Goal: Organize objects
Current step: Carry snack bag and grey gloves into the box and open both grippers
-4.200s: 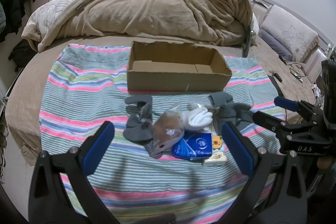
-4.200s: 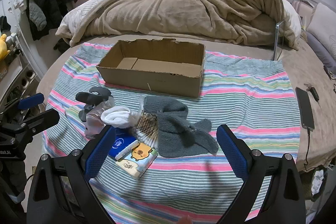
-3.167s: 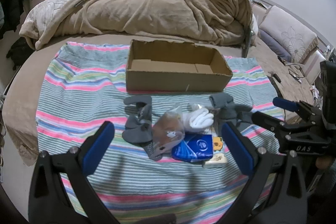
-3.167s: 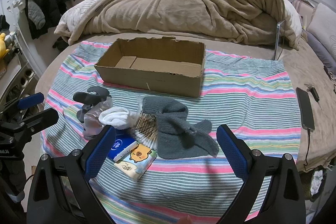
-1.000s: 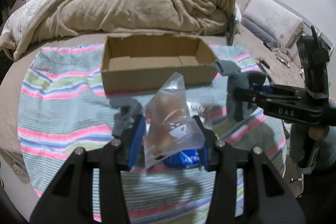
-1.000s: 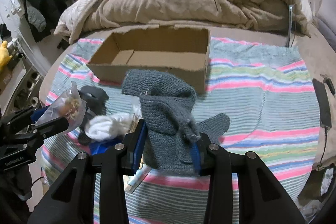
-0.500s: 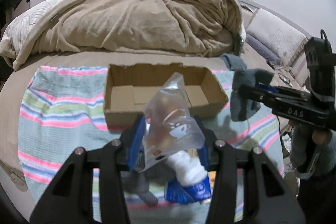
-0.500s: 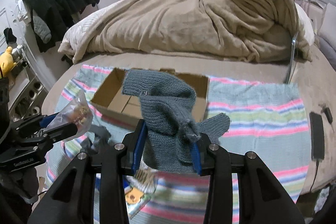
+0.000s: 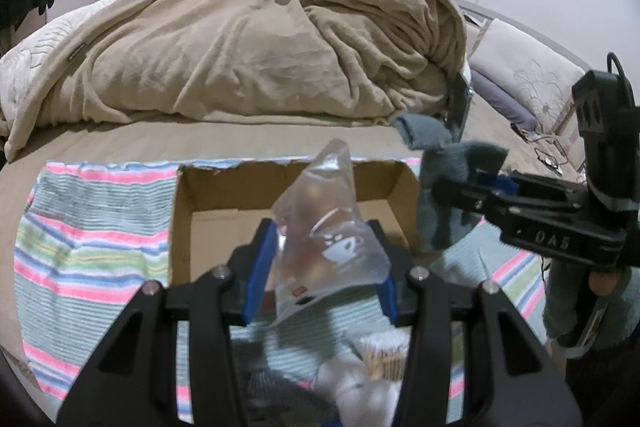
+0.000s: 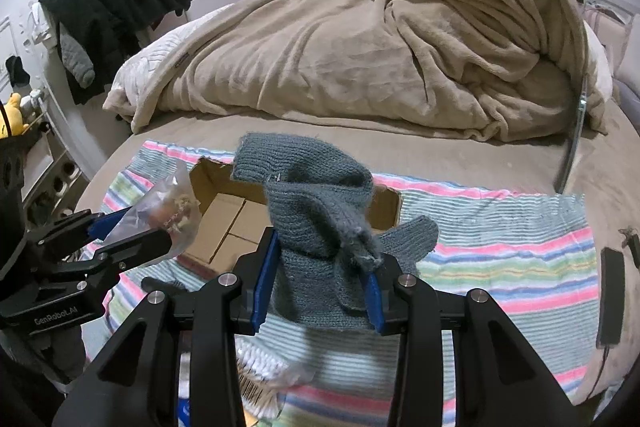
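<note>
Holding both loads above the striped cloth point(image 10: 500, 259), I keep them raised, I judge, so they can pass over the walls of the cardboard box point(image 9: 188, 211). My left gripper point(image 9: 322, 267) is clamped on a clear snack bag point(image 9: 328, 231), gripped low so its top stands upright over the near wall. To its right, my right gripper point(image 10: 318, 277) pinches a grey knit sock point(image 10: 316, 215), its toe drooping past the box's right end. The box interior looks bare, giving room for both; remaining clutter lies beneath the grippers.
</note>
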`<action>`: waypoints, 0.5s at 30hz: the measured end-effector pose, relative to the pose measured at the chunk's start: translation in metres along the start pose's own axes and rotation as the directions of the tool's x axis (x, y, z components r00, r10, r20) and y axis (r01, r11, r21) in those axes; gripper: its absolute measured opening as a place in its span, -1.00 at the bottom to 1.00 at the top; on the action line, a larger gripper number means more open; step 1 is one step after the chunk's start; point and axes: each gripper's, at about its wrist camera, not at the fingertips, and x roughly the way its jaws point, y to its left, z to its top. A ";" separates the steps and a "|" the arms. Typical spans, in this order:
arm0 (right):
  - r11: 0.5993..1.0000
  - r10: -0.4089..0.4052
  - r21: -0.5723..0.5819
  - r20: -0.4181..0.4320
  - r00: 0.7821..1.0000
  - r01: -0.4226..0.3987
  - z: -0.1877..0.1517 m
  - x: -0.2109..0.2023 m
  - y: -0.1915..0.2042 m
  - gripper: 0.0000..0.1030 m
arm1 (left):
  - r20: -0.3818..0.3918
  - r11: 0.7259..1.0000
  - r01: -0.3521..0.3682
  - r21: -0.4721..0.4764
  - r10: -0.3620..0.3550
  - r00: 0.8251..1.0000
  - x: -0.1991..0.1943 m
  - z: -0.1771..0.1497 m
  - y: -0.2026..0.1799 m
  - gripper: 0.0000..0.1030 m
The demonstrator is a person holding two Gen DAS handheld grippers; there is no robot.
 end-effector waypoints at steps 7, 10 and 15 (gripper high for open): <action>1.000 0.015 0.012 -0.040 0.999 -0.015 0.003 0.030 -0.010 -0.21 | -0.040 0.999 0.016 -0.027 -0.017 0.999 0.040 0.001 0.001 -0.09; 1.000 0.022 0.017 -0.069 0.997 -0.021 0.001 0.043 -0.015 -0.21 | -0.055 0.999 0.006 -0.034 -0.008 0.998 0.056 -0.001 0.002 -0.09; 1.000 0.022 0.024 -0.099 0.995 -0.020 -0.002 0.059 -0.021 -0.22 | -0.092 0.999 -0.024 -0.032 0.021 0.996 0.080 -0.004 0.002 -0.09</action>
